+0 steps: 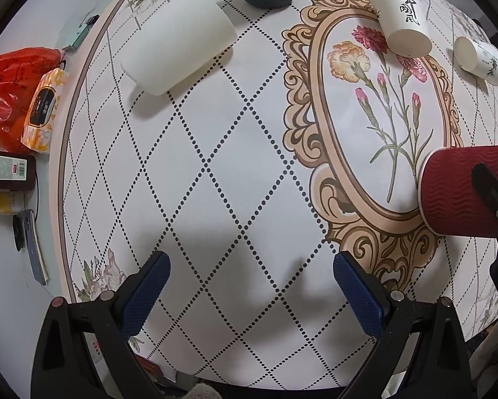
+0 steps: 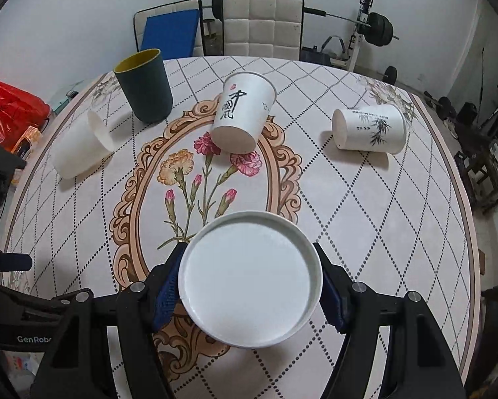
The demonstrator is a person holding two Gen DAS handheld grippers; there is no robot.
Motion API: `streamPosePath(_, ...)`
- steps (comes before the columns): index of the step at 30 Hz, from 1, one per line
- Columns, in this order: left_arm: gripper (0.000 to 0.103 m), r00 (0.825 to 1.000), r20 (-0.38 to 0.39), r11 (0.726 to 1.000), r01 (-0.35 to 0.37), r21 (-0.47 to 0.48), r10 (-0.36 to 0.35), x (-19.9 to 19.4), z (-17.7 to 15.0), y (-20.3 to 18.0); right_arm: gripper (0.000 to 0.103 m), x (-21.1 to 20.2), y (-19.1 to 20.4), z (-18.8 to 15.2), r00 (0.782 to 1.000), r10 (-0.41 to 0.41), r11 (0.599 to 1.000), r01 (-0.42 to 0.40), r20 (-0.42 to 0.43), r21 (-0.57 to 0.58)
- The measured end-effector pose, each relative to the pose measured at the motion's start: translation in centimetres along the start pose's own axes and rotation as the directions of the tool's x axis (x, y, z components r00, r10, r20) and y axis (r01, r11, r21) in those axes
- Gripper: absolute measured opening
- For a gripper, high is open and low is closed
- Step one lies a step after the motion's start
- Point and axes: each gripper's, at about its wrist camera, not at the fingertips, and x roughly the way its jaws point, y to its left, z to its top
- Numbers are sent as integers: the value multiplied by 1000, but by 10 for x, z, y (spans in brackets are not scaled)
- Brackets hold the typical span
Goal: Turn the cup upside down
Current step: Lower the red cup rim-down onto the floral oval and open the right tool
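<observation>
Right claw (image 2: 250, 287) clamped on red ribbed paper cup (image 1: 461, 193), white base (image 2: 249, 279) toward the camera.

Blue pads (image 2: 165, 299) press both sides of the cup, which is held on its side just above the floral-patterned worktop (image 2: 365, 206). Left claw (image 1: 250, 294) hovers over the worktop with fingers wide apart, gripping nothing. Elsewhere: plain white cup (image 1: 179, 43) lying on its side, dark green cup (image 2: 144, 86) upright, calligraphy-printed white cup (image 2: 244, 111) tilted with base forward, bamboo-printed white cup (image 2: 370, 128) on its side.
</observation>
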Motion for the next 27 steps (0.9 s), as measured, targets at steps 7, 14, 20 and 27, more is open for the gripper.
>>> streamPosePath(7,101,999,37,1000,3,17,-3,-19,-3,-2,95,-4,-8,-2,997,-1,997,6,-75,76)
streamPosePath(14,101,993,115,998,15,64,-22,-54,-14,1,95,-41,-19,-7,993,-60,983,78,-105,168)
streamPosePath(20,101,974,220,992,35,122,-61,-100,-32,6,96,-84,-27,-19,983,-120,957,152,-140,246)
streamPosePath(27,101,937,333,985,52,165,-106,-163,-64,6,96,-154,-27,-34,980,-163,942,190,-118,276)
